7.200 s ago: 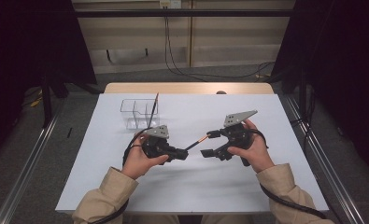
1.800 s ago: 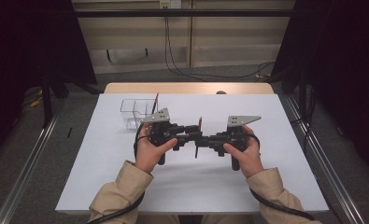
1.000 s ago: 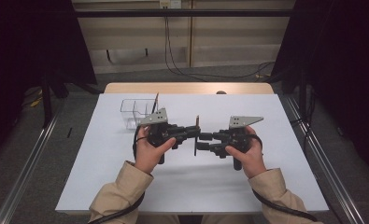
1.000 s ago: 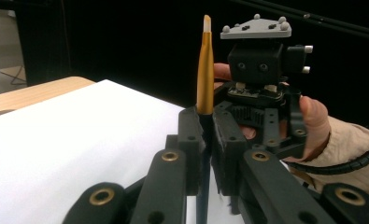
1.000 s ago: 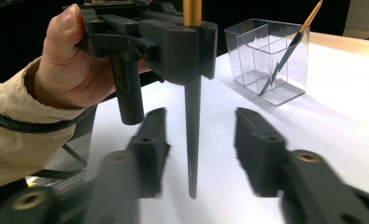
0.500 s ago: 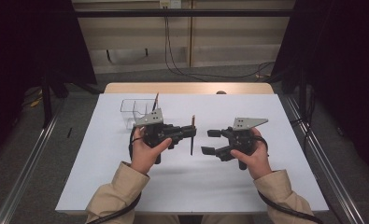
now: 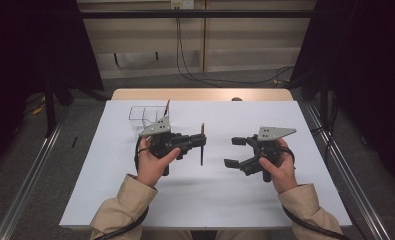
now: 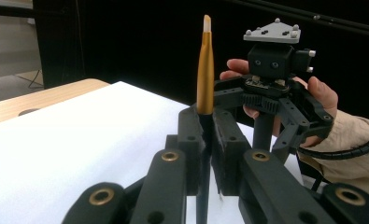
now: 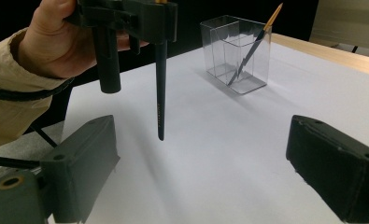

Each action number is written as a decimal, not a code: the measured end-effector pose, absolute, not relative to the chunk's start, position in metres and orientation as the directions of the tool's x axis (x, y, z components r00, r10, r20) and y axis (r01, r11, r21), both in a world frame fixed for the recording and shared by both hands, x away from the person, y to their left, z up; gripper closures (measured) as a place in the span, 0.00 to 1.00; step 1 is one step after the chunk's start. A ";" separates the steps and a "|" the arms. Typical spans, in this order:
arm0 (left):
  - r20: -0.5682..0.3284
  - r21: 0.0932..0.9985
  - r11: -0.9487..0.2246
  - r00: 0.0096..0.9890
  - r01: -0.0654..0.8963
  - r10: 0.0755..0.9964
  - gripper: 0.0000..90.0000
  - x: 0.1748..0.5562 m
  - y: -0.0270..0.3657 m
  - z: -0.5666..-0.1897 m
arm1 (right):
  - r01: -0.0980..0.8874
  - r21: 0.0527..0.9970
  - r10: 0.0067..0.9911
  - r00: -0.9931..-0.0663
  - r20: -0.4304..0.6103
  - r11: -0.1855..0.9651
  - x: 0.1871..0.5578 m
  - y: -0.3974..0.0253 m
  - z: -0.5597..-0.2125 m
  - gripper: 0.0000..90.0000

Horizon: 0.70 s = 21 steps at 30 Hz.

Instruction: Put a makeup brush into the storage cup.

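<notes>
holding the thin paintbrush with a dark handle and gold ferrule (image 8: 204, 70) upright, our left gripper (image 7: 197, 141) has its jaws pressed narrow on the brush about where ferrule meets handle, above the white table sheet (image 7: 225, 200). our right gripper (image 7: 235, 151) hangs just beside it, jaws spread wide with nothing between them, apart from the brush.

in the right gripper view the dark handle (image 9: 159, 88) points down, its tip clear of the sheet. behind it stands the clear plastic divided box (image 9: 236, 51), which has a second gold-ended brush (image 9: 257, 39) leaning in one compartment.

handling, as we judge it: very light, stiff and slim; a smooth lacquered handle that could pivot or slide in flat jaws if pinched at one point. the pale bristle tip (image 8: 207, 21) is the delicate end, so we would keep pads off it. best hold is on the handle or the ferrule's lower part, squarely across the jaws. the box looks light too and may skid or tip if the brush knocks its rim.

hard to make out: the exact contact patch inside the left jaws is hidden by the jaw blocks. we cannot tell which compartment the leaning brush occupies, nor how many there are; clear walls blur together. in the high view the held brush reads as a thin dark line.
</notes>
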State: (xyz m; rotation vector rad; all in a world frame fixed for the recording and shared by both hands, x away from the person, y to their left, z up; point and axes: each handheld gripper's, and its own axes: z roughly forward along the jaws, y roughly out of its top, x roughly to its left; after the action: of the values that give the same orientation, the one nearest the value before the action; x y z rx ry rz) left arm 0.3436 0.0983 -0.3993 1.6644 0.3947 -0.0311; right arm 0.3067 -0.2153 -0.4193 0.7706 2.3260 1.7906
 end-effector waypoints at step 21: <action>-0.241 0.962 -0.062 0.934 0.266 0.265 0.93 0.342 0.110 -0.400 | 0.327 0.927 0.528 -0.828 0.189 0.182 0.294 -0.250 -0.424 0.09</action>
State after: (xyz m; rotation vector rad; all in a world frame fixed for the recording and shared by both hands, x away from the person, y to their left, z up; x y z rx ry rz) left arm 0.3424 0.1104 -0.4001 1.6487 0.4122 -0.0010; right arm 0.2945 -0.2502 -0.4241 0.8331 2.2747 1.7132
